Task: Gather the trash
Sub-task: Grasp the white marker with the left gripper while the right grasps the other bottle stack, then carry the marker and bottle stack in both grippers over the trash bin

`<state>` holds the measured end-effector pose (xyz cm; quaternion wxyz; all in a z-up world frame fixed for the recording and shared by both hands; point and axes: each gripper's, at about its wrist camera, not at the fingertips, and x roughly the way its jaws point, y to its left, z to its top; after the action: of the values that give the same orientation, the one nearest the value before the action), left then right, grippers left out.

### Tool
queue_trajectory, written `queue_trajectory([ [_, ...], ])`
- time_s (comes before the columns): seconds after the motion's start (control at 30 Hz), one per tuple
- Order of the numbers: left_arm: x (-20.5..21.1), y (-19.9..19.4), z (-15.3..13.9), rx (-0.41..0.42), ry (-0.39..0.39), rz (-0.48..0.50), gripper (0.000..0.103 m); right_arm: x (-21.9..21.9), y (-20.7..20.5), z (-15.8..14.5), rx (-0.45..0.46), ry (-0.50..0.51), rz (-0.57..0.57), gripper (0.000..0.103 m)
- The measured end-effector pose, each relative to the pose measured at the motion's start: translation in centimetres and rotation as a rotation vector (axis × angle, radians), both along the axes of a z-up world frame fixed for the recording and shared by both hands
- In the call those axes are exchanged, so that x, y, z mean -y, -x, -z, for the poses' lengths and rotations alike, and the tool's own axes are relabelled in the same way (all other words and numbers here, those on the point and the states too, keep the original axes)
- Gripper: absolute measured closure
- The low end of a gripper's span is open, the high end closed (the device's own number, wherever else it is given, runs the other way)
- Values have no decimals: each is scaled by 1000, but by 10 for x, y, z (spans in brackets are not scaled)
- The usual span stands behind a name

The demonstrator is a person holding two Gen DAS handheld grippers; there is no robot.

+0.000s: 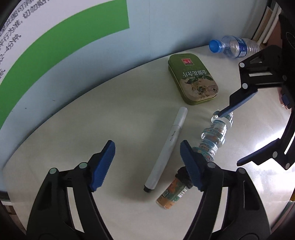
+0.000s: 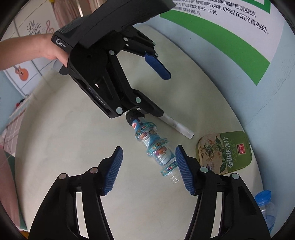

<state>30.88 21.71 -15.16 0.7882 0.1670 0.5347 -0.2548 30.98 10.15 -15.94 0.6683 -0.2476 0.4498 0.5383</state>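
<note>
The green tin (image 2: 225, 152) has the Chinese words 金银花含片 on its lid, and a small red square logo too small to read. The wall poster (image 2: 230, 16) carries Chinese lines; one part reads 切勿贴在阳光直射处. The left gripper (image 2: 147, 88) has small white print "Data Acquisition System" on its body. A wall sticker (image 2: 35, 27) says "MUSIC".

**Handheld gripper hardware**

Each gripper, left (image 1: 147, 164) and right (image 2: 148, 170), has a black plastic frame, 2 ribbed blue pads (image 2: 112, 170) and round silver pivot pins. The left body bears white "Data Acquisition System" lettering. The hand (image 2: 53, 49) is bare, no sleeve visible.
</note>
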Motion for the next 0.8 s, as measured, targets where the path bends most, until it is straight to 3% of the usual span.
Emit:
queue_trajectory([
  [0.13, 9, -2, 14, -21, -11, 42, 45, -4, -1, 14, 9, 11, -26, 50],
  [0.2, 10, -2, 15, -25, 17, 41, 53, -5, 0, 21, 9, 16, -32, 61],
  [0.23, 11, -3, 16, -20, 16, 39, 58, -6, 2, 24, 3, 18, -33, 68],
  [0.33, 16, 0, 15, -18, 18, 59, 83, -4, 11, 25, 5, 8, -38, 68],
  [0.37, 19, 3, 15, -18, 12, 68, 86, -3, 13, 25, 4, 11, -34, 68],
  [0.53, 26, 23, 16, -18, 3, 101, 92, 15, 25, 20, -37, 16, -3, 68],
  [0.63, 23, 33, 15, 3, -15, 61, 92, 27, 33, 16, -60, 22, 14, 69],
  [0.8, 10, 53, -5, 18, 36, 1, 92, 47, 40, 9, -105, 10, 38, 69],
])
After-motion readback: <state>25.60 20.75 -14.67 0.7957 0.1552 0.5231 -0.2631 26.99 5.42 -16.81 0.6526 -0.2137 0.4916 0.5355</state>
